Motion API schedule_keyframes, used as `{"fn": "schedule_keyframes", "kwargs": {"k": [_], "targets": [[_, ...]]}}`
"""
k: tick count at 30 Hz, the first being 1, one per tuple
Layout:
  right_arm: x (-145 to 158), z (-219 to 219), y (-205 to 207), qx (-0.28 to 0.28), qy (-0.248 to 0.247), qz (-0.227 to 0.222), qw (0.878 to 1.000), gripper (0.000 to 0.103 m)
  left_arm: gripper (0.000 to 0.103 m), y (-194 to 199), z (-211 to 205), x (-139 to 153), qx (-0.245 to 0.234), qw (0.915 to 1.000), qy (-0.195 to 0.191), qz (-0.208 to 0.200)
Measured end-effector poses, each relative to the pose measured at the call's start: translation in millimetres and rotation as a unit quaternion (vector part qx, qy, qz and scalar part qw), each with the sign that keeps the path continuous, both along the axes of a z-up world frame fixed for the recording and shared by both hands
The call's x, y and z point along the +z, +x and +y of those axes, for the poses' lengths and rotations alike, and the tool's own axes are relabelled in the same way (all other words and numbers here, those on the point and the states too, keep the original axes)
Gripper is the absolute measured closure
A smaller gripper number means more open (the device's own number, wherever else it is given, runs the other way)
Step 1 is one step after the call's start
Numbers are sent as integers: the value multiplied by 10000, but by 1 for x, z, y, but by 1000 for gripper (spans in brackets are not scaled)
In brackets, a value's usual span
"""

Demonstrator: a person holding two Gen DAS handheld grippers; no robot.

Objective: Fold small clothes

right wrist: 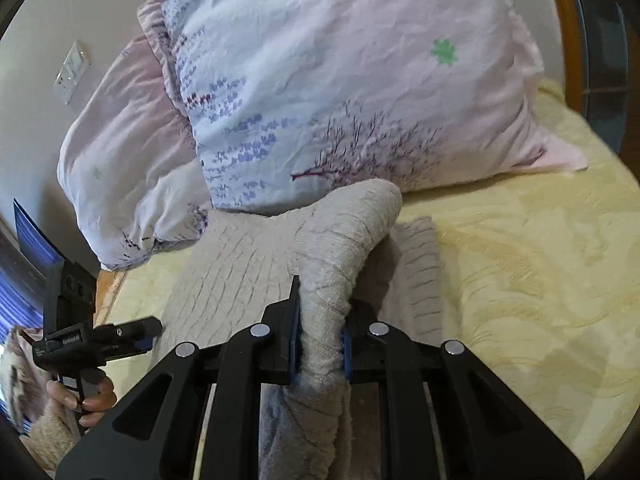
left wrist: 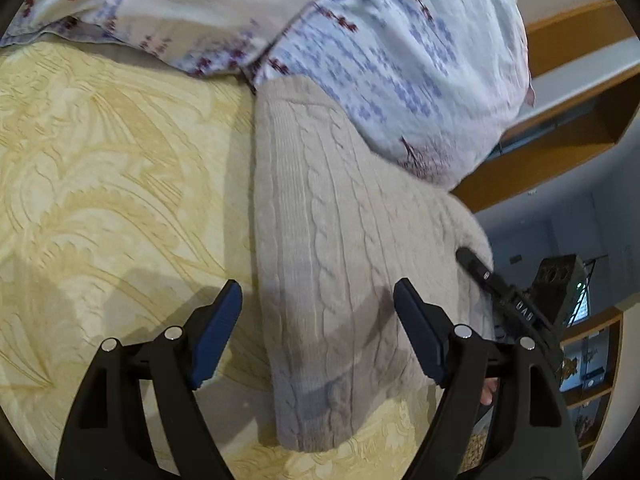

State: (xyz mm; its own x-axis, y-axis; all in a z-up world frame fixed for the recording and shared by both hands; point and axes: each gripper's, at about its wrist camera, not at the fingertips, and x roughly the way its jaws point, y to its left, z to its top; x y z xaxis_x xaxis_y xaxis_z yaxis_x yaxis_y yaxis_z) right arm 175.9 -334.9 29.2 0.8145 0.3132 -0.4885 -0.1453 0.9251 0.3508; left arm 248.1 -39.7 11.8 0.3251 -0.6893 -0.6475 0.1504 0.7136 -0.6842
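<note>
A pale yellow bedspread with a raised leaf pattern (right wrist: 540,272) covers the bed, and at its far side lie two crumpled pillows in white cotton printed with blue-violet flowers and dark red branches (right wrist: 340,92). On the bedspread lies a beige cable-knit garment (left wrist: 336,240), soft and ribbed, its far end touching the nearer pillow. The right gripper (right wrist: 320,348) has its jaws closed tight on a bunched fold of this knit, which rises from the blue pads (right wrist: 295,344) in a thick roll, arches toward the pillows and bends back down to the flat part. The left gripper (left wrist: 320,312) stands wide open just above the garment's near end, holding nothing; one blue-padded finger hangs over the bedspread at the knit's left edge, the other over the knit itself. In the right wrist view the left gripper appears at the near left, held in a bare hand (right wrist: 84,396). A white wall switch plate (right wrist: 72,72) sits on the grey wall far left.
</note>
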Motion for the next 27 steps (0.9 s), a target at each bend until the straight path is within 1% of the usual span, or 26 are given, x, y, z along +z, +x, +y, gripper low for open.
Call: {"fn": "schedule_keyframes", "kwargs": {"k": [2,5,8,10,11,12,14,16,18,20,22,23,24,25,26,27], "targets": [[0,-1,0,-85,-57,-45,9999,87,25,-2,-4,-2,-64,10000,-1,16],[-6,-10,3,-226,-93,7,9997,87,25,-5,-7,-4,-133,9999,-10,53],[-20,-19,11,-386,-81,257,9989,87,25,-7,-9,-5,-179,9998,7,75],[-31,-26,17,-451,37,458,9979,87,25,-9,-9,-7,-214,9997,-32,128],[-33,-30,18,-439,219,485,9976,87,26,-11,-9,-8,-226,9996,-46,146],[-33,-32,17,-421,310,495,9974,84,26,-12,-9,-8,-234,9996,-48,157],[-30,-35,9,-439,384,519,9969,75,27,-17,-8,-8,-274,9995,-74,167],[-24,-40,-7,-488,460,514,9964,57,27,-22,-6,-8,-291,9994,-89,162],[-22,-46,-26,-413,730,435,9955,53,27,-28,-4,-7,-290,9994,-143,140],[-24,-49,-47,-299,917,435,9944,53,27,-32,-3,-7,-271,9994,-185,149],[-28,-47,-62,-252,927,460,9943,53,29,-36,-3,-7,-286,9993,-198,161],[-30,-44,-66,-228,924,471,9943,53,32,-39,-4,-8,-290,9993,-184,171],[-33,-41,-72,-176,943,471,9943,53,37,-41,-4,-9,-294,9992,-180,177],[-35,-39,-75,-140,958,462,9942,57,41,-43,-5,-10,-298,9992,-185,198],[-37,-36,-80,-102,960,434,9944,61,48,-45,-5,-12,-304,9991,-209,229],[-38,-33,-82,-58,911,421,9949,74,56,-47,-5,-15,-331,9986,-291,286]]}}
